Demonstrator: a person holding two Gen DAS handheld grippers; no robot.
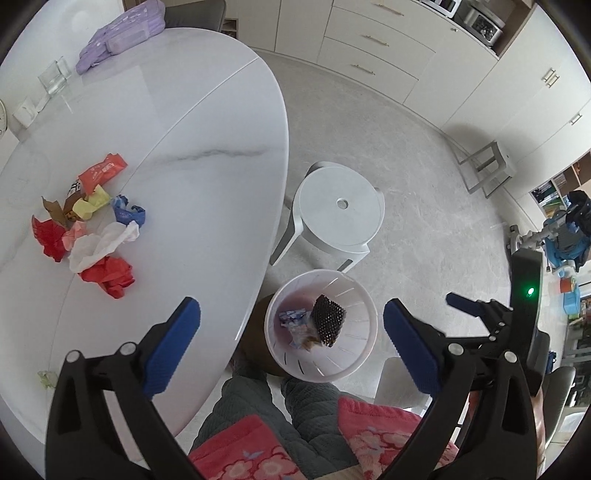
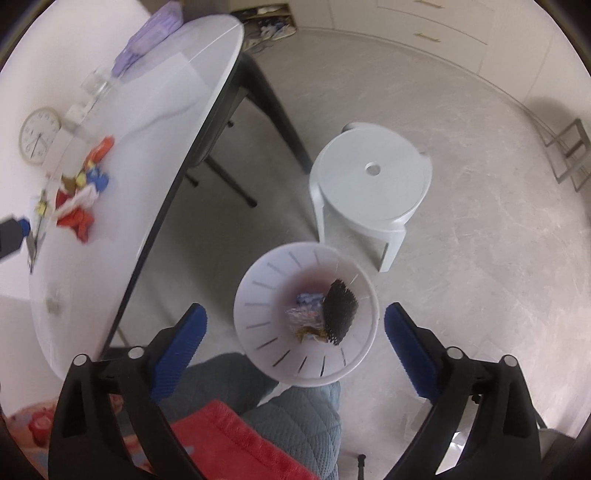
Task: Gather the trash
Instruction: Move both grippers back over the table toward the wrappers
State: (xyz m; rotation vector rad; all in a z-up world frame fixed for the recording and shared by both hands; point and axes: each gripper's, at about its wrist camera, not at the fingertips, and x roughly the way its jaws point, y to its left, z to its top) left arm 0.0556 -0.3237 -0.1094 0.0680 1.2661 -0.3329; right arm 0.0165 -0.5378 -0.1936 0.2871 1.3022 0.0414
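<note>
A white slotted trash bin (image 1: 354, 365) stands on the floor by the table; it also shows in the right wrist view (image 2: 258, 295). It holds a black dotted wrapper (image 1: 328, 319) (image 2: 340, 312) and blue-white wrappers (image 1: 293, 317). A pile of crumpled trash (image 1: 88, 225) (image 2: 79, 199) lies on the white marble table (image 1: 184, 147): red, white, blue, yellow and brown pieces. My left gripper (image 1: 291, 343) is open and empty, above the table edge and bin. My right gripper (image 2: 293, 343) is open and empty above the bin; it also shows in the left wrist view (image 1: 476, 314).
A white plastic stool (image 1: 340, 210) (image 2: 373, 177) stands beyond the bin. A purple bag (image 1: 122, 33), a glass (image 1: 55, 75) and a clock (image 2: 38, 134) are on the table's far side. Cabinets (image 1: 388, 48) line the wall. The person's legs (image 1: 295, 417) are below.
</note>
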